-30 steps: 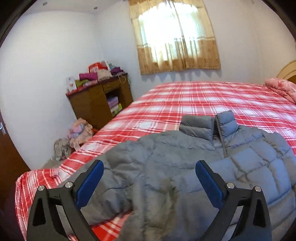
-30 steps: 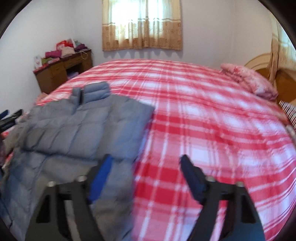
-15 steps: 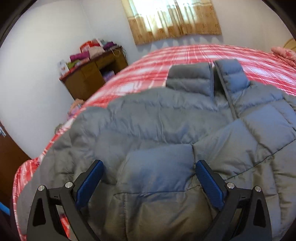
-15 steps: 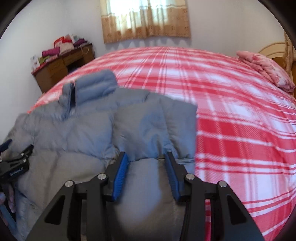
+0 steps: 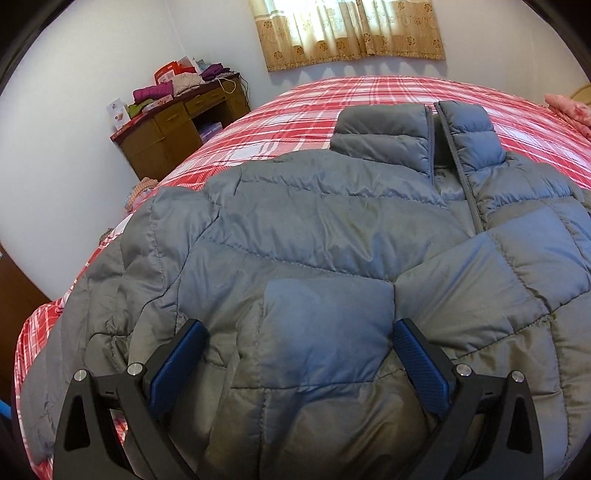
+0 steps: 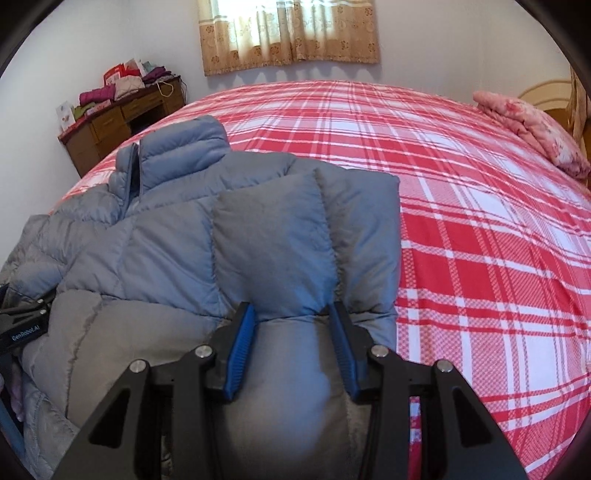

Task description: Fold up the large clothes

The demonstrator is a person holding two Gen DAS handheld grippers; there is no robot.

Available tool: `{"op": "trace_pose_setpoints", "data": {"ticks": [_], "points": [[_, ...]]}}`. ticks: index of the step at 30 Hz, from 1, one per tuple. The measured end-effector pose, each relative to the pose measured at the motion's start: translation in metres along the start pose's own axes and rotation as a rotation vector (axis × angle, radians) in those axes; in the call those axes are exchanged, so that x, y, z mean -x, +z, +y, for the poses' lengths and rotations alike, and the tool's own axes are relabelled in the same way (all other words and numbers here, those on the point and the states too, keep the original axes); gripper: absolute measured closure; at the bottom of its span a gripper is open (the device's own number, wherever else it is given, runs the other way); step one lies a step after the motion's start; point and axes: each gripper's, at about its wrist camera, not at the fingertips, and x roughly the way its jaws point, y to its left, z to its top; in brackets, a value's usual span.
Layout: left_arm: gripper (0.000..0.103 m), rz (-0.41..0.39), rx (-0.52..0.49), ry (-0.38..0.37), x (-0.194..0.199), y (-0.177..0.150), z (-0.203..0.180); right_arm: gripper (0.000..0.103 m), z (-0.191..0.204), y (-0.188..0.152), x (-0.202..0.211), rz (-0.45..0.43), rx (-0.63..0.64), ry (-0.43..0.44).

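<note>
A grey quilted puffer jacket (image 5: pixel 332 236) lies front up on the red plaid bed (image 5: pixel 332 96), collar away from me, zip partly open. My left gripper (image 5: pixel 299 354) is wide open with its blue pads either side of a puffed panel low on the jacket's left half. My right gripper (image 6: pixel 291 332) is shut on a thick fold of the jacket (image 6: pixel 273 240) at its right half. The left gripper's body shows at the left edge of the right wrist view (image 6: pixel 22 325).
The bed (image 6: pixel 480 221) stretches far to the right. A pink folded quilt (image 6: pixel 532 129) lies at its far right by the headboard. A brown desk (image 5: pixel 173 129) piled with clothes stands by the far wall, under a curtained window (image 5: pixel 351 33).
Both grippers dropped onto the jacket over the last second. The right gripper narrowed from open to clamped on a fold. The left gripper stayed open and has barely moved in the last half second.
</note>
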Motion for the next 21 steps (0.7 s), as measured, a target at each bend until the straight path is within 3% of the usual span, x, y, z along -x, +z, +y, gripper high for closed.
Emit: {"op": "trace_pose_setpoints", "data": {"ticks": [17, 21], "points": [[0.001, -0.005, 0.005, -0.003, -0.001, -0.001, -0.002, 0.057, 0.009, 0.006, 0.0, 0.034, 0.059, -0.066], [0.001, -0.007, 0.005, -0.004, 0.0, -0.002, -0.001, 0.056, 0.01, 0.012, 0.037, -0.05, 0.028, -0.054]]}}
